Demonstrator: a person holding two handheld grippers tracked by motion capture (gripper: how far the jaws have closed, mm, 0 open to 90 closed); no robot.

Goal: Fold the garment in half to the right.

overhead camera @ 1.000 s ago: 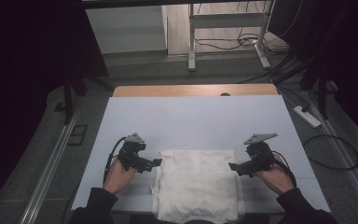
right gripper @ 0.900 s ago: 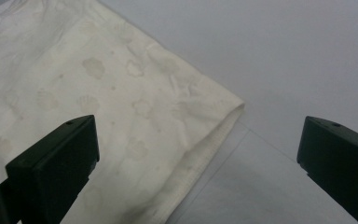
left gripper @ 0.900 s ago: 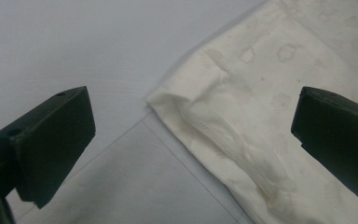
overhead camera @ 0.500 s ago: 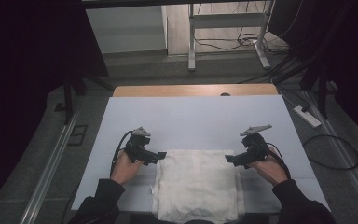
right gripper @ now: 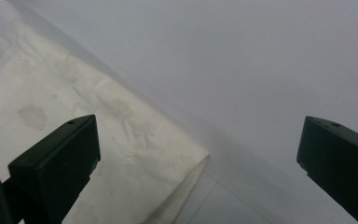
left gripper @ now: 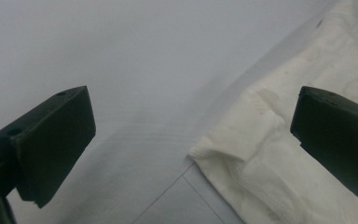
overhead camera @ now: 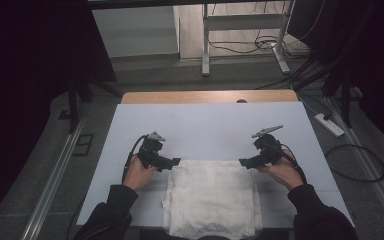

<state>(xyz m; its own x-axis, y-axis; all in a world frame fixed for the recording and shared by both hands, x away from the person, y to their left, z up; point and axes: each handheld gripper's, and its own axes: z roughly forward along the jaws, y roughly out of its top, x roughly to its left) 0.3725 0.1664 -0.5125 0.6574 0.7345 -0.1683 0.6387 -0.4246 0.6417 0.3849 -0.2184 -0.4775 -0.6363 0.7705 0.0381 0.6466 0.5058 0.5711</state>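
High view: both grippers moved up from towel's (overhead camera: 211, 200) sides to far corners, left gripper (overhead camera: 174, 162) at 10 o'clock corner, right gripper (overhead camera: 243, 162) at 2 o'clock. Jaws apart, nothing held. Folded white towel flat on counter (overhead camera: 210, 127) near edge; corner pinch likely next.

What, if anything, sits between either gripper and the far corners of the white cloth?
Nothing visible does. The left gripper and right gripper, jaws open, each face a far corner of the folded cloth across bare table.
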